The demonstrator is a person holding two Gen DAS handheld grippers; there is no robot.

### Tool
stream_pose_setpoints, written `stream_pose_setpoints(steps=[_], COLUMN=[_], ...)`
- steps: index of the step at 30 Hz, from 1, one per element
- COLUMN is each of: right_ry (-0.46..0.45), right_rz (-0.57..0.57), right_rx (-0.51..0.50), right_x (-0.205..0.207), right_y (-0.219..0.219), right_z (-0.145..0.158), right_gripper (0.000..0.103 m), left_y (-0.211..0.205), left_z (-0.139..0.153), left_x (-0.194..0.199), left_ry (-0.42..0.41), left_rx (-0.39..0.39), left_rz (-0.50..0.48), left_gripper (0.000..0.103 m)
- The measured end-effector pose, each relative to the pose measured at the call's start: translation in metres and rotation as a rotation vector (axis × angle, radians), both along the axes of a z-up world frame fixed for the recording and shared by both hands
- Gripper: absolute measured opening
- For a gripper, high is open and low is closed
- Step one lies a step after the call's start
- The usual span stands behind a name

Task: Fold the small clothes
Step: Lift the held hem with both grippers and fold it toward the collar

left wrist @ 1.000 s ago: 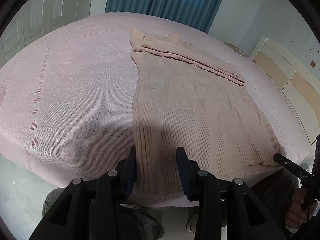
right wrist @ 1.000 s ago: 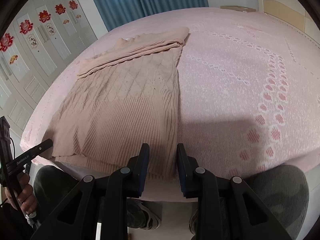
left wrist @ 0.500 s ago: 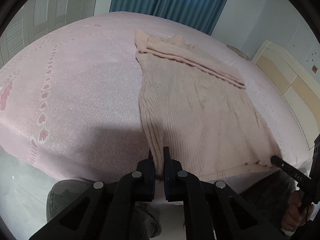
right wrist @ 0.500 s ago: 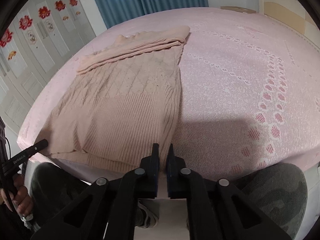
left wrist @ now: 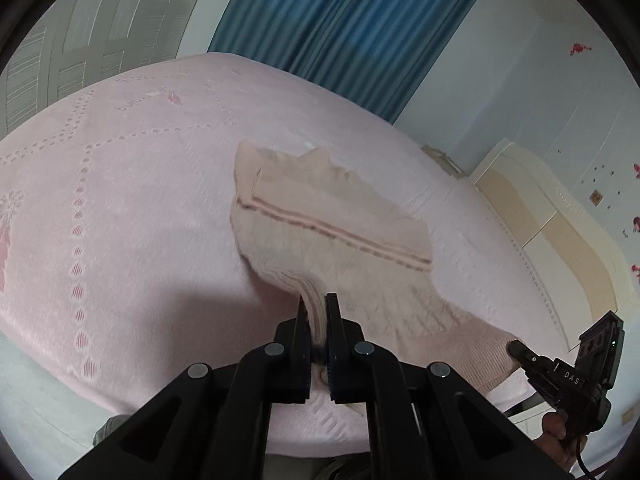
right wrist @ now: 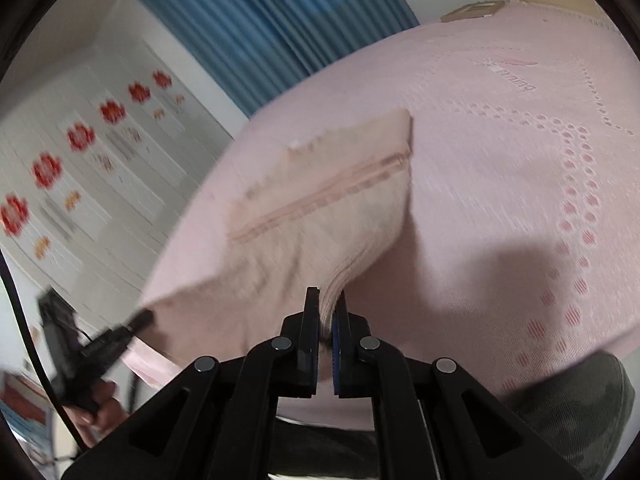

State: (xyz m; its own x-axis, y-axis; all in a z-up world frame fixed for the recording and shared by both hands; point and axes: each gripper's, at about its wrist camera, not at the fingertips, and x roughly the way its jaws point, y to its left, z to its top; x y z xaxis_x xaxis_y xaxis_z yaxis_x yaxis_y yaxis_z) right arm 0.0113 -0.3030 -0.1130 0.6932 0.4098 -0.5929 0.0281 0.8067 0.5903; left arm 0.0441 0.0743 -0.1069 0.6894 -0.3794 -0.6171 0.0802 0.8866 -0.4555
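Left gripper (left wrist: 316, 312) and right gripper (right wrist: 329, 306) each pinch a near hem corner of the sweater (left wrist: 332, 216), lifted off the bed (left wrist: 120, 208); its folded top lies at 12 o'clock.

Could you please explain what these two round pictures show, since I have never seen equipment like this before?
There is no robot here: a person holds a hand tool with a two-fingered claw in each hand, and a wide-angle camera on each tool looks along its fingers. That lens makes the pictures round and bent. One picture comes from the left claw, the other from the right claw. Each view also catches the other tool at its edge. On the pink bed lies a beige knitted sweater, its sleeves folded across the chest. Each claw is shut on a bottom corner of the sweater, lifting the hem off the bed.
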Motion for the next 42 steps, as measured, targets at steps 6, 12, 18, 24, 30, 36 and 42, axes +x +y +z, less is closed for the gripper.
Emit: stream_pose_setpoints(steps=[6,12,18,24,30,36,42], right_ry=[-0.01,-0.042,-0.061,-0.018,0.012,0.022,0.041], right_rz=[-0.038,-0.036,-0.024,-0.036,-0.028,-0.008,-0.012], right_rx=[0.155,0.197,0.171,0.176,0.212,0.171,0.126], right_x=[0.048,0.099,0.159,0.22,0.276,0.321,0.363], right_y=[-0.017,-0.022,-0.022,-0.029,-0.031,-0.03,-0.036], right_z=[0.018,0.035,0.03,0.006,-0.017,-0.032,-0.052], right_gripper=[0.005,0.005,0.005,0.005,0.005,0.005,0.006], left_y=[0.0,-0.001,-0.006,-0.01,-0.017,-0.019,-0.027], left_z=[0.024,0.033,0.023,0.006,-0.012,-0.023,-0.038], left_x=[0.038,0.082,0.135,0.186,0.229,0.267,0.307], left_ry=[-0.03,-0.047,-0.009,0.012,0.018,0.019,0.05], left_rx=[-0.026,0.018,0.067,0.112,0.153,0.16,0.166], left_rz=[0.015,0.073,0.105,0.104,0.1,0.088,0.058], left_gripper=[0.006,0.006,0.006,0.006,0.006,0.006,0.007])
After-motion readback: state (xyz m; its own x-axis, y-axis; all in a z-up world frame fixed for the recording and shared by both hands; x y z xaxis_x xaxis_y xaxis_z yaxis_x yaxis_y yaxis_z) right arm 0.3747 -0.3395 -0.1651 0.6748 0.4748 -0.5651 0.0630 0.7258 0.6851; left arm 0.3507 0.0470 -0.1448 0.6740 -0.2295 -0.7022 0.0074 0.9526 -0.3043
